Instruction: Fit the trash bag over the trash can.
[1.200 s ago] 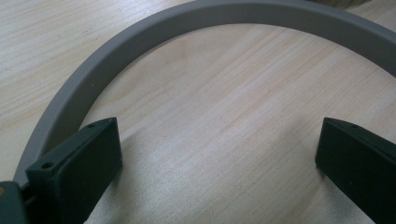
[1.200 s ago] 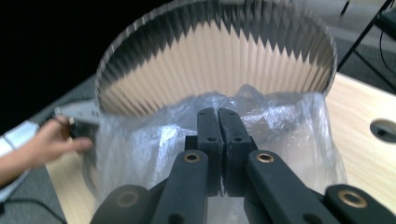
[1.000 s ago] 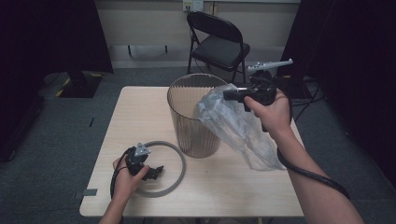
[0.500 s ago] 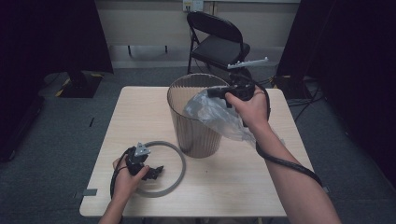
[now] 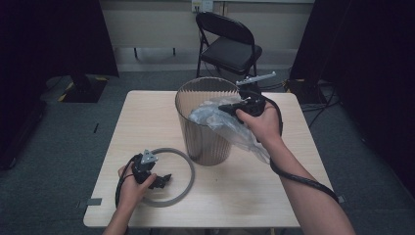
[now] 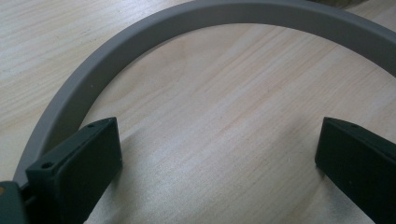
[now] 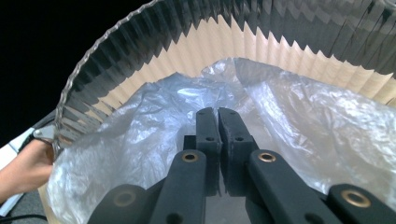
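Pale wood-grain counter (image 5: 147, 112) on grey carpet; black folding chair (image 5: 229, 46) beyond far edge, dark curtains at both sides.

Since a second ago: right tongs (image 5: 226, 106) lowered and shifted left from beside the bin to over its far-right rim; clear crinkled plastic bag (image 5: 230, 128) carried along, its top now at the bin mouth. Left tongs (image 5: 165, 180) unmoved.

Ribbed, smoky translucent waste bin (image 5: 203, 127) upright at counter centre, mouth up. Bag pinched between nearly shut right tongs (image 7: 218, 122); long axis slanted, upper end over the rim, lower end trailing near-right outside the bin wall.

Left tongs wide, holding nothing, resting at near left across flat grey plastic ring (image 6: 140, 37) lying on counter.
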Motion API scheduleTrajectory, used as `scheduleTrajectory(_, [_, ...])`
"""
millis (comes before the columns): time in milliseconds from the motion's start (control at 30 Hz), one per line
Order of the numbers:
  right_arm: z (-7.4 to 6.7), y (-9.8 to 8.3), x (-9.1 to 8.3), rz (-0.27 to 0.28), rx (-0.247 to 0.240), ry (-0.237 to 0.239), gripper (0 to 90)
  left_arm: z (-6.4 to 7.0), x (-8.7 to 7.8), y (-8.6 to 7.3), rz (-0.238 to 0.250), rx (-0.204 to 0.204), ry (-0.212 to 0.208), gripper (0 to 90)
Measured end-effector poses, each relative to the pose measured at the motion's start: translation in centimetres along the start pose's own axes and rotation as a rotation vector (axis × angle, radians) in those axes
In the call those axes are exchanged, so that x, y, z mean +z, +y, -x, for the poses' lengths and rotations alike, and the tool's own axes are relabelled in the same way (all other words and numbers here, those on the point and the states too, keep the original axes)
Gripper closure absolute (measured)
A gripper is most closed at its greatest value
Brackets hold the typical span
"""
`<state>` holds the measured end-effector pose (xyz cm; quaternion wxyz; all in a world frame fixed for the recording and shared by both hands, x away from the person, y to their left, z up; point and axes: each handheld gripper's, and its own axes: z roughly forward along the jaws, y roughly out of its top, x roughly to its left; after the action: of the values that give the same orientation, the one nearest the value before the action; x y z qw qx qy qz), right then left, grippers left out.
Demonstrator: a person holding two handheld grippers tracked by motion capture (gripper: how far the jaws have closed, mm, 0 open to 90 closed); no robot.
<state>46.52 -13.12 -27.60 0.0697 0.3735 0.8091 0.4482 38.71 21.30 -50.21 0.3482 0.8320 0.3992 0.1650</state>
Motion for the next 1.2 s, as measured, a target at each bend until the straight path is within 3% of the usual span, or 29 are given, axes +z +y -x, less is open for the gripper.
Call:
scheduleTrajectory(233, [-0.2, -0.4, 0.2, -0.036, -0.056, -0.021, 81.0, 0.0, 0.0, 0.2, -0.018, 0.001, -0.004, 0.1])
scheduleTrajectory(433, [-0.7, -0.3, -0.2, -0.033, -0.119, -0.056, 56.0, 0.0, -0.1, 0.6, -0.044, 0.015, -0.010, 3.1])
scheduleTrajectory(567, [-0.8, 0.0, -1.0, -0.009, -0.144, -0.073, 41.8, -0.1, -0.4, 1.1, -0.054, -0.021, -0.020, 18.3])
scheduleTrajectory(667, [-0.8, 0.1, -1.7, 0.001, -0.149, -0.089, 36.2, 0.0, -0.5, 1.4, -0.087, -0.013, -0.034, 16.3])
scheduleTrajectory(833, [-0.6, 0.3, -2.5, 0.000, -0.149, -0.094, 32.6, 0.2, -1.0, 2.3, -0.129, 0.002, -0.063, 16.2])
scheduleTrajectory(1200, [-0.1, 0.5, -4.4, -0.010, -0.127, -0.117, 30.4, 0.8, -3.3, 5.9, -0.139, 0.014, -0.123, 16.4])
